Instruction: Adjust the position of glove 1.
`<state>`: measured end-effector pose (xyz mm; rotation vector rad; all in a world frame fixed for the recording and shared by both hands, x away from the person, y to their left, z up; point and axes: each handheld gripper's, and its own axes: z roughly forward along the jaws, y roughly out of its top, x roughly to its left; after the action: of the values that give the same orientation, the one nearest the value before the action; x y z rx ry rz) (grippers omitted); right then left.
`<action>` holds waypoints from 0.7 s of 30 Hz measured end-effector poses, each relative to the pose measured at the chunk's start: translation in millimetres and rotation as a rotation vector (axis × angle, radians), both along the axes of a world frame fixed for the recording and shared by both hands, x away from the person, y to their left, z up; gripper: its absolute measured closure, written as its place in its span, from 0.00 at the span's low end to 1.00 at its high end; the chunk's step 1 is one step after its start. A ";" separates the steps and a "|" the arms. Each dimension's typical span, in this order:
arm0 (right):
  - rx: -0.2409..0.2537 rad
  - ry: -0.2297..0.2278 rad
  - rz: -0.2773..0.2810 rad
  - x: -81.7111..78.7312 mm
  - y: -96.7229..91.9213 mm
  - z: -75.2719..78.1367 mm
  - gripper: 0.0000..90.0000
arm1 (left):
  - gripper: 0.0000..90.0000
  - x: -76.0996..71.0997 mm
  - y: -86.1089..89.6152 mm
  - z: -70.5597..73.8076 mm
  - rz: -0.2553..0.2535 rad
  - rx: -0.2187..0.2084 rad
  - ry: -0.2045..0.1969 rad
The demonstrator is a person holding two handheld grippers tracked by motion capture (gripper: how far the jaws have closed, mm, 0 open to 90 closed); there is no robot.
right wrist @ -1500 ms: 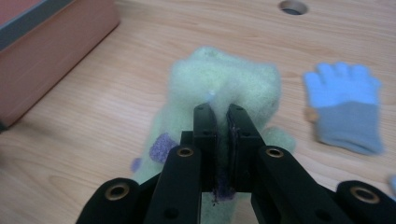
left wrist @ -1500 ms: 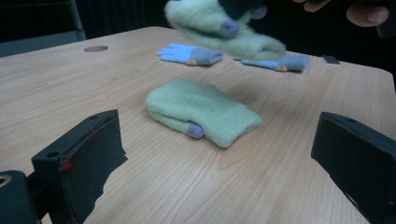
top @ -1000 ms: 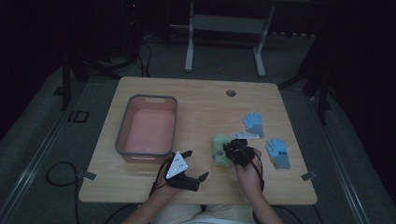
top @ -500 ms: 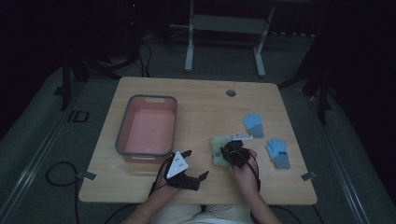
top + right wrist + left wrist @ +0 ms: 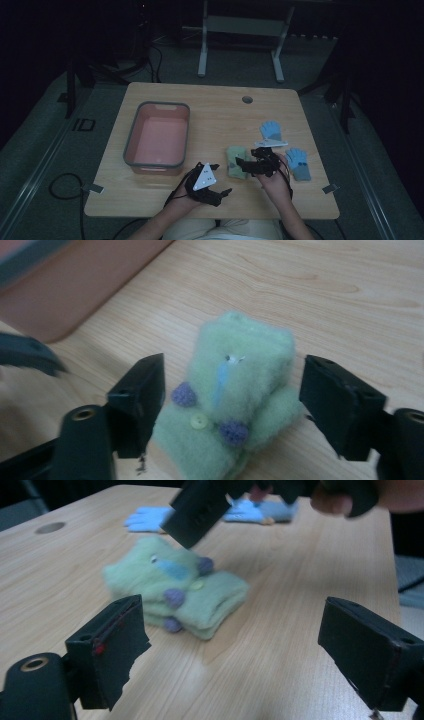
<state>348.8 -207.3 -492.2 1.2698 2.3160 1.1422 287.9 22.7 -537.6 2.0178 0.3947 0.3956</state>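
Two grippers spread, right gripper (image 5: 232, 405) just released green mitten (image 5: 235, 390), left gripper (image 5: 235, 655) narrowing, seemingly empty.

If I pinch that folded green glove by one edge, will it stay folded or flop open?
The green glove looks like soft fuzzy knit, so it is probably light and floppy. It lies loosely doubled over, so an edge pinch would likely unfold it. Its fuzzy surface should grip rather than slip.

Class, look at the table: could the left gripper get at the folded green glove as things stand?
Probably yes. The left gripper is open with bare table before the green glove; the right gripper, open, straddles it and might crowd the approach.
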 end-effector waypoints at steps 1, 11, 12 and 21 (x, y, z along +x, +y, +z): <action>0.002 0.012 0.045 1.0 -1.3 0.9 0.11 | 0.17 2.2 -3.3 0.0 -0.017 0.015 -0.009; 0.034 -0.058 0.100 25.9 -8.3 9.7 0.20 | 0.40 29.1 -37.5 1.9 -0.166 0.185 -0.088; 0.048 -0.063 0.102 28.6 -8.3 9.3 0.17 | 0.41 31.8 -40.6 0.9 -0.174 0.204 -0.092; 0.049 0.032 0.121 59.1 -2.3 -9.1 0.27 | 0.49 46.2 -54.0 -4.2 -0.236 0.311 -0.108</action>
<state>407.9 -209.5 -501.3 1.1871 2.4316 1.2331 334.0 -31.3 -541.9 2.3011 0.0251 0.4367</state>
